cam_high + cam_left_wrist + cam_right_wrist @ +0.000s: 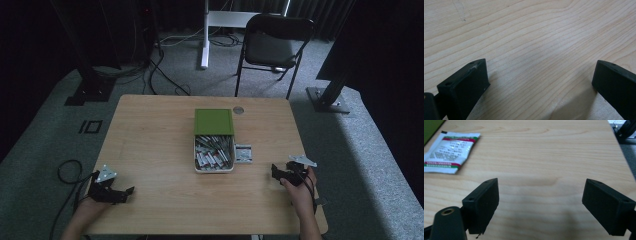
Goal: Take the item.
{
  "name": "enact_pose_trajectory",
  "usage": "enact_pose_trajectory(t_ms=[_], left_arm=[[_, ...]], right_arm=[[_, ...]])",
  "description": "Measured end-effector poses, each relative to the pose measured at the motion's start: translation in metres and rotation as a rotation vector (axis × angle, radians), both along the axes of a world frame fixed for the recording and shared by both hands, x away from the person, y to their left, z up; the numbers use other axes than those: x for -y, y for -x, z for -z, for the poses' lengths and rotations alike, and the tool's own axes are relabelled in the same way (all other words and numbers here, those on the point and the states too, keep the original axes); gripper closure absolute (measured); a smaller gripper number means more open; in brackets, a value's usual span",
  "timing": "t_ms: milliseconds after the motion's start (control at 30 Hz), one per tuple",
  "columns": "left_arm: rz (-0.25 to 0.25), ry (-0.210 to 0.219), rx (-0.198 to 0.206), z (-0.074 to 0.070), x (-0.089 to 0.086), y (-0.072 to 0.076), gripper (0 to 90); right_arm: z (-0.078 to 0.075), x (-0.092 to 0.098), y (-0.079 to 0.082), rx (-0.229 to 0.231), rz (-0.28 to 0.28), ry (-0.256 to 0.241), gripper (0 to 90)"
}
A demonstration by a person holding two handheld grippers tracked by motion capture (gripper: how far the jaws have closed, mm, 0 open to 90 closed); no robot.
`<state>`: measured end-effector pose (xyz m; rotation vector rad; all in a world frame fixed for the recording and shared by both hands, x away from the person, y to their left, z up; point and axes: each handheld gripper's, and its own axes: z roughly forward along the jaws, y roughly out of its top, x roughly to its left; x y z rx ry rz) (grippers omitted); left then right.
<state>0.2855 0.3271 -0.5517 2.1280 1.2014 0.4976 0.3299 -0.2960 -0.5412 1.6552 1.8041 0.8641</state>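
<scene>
Both grippers rest apart at the near corners of the wooden table, each with its jaws spread wide and holding nothing.

The left gripper sits low at the near left edge, a hand behind it; in the left gripper view there is bare wood grain between its black jaws. The right gripper lies near the right edge, held by the right hand. In the middle of the table stands a white box full of small sachets, its green lid lying at the far end. One loose white sachet with red and green stripes lies flat just beside the box, well ahead of the right gripper. A folding chair stands beyond the table.
</scene>
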Motion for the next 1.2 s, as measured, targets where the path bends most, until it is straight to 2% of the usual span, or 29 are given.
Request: enact_pose_trajectory(t_ms=[133, 200, 333, 500, 733, 800, 967, 1100, 1200], left_arm=[[0.0, 0.0, 0.0, 0.0, 0.0, 0.0, 1.3], [-0.001, 0.0, 0.0, 0.0, 0.0, 0.0, 1.3], [0.0, 0.0, 0.0, 0.0, 0.0, 0.0, 1.3], [0.0, 0.0, 0.001, 0.0, 0.0, 0.0, 1.3], [0.0, 0.001, 0.001, 0.0, 0.0, 0.0, 1.3], [0.0, 0.0, 0.001, 0.0, 0.0, 0.0, 1.3], [0.0, 0.001, 0.001, 0.0, 0.0, 0.0, 1.3], [0.0, 0.001, 0.001, 0.0, 0.0, 0.0, 1.3], [0.0, 0.0, 0.002, 0.0, 0.0, 0.0, 1.3]], right_arm=[[0.001, 0.004, 0.009, -0.02, 0.009, -0.013, 14.2], [0.003, 0.005, 0.014, -0.019, 0.013, 0.004, 14.3], [0.005, 0.008, 0.02, -0.019, 0.024, -0.006, 14.3], [0.014, 0.01, 0.033, -0.043, 0.069, 0.006, 14.3], [0.016, 0.011, 0.042, -0.042, 0.107, -0.003, 14.3], [0.016, 0.009, 0.047, -0.047, 0.107, 0.015, 14.4], [0.016, 0.009, 0.049, -0.045, 0.116, 0.021, 14.3], [0.016, 0.008, 0.058, -0.047, 0.16, 0.014, 14.4], [0.017, 0.009, 0.061, -0.046, 0.149, 0.014, 14.2]])
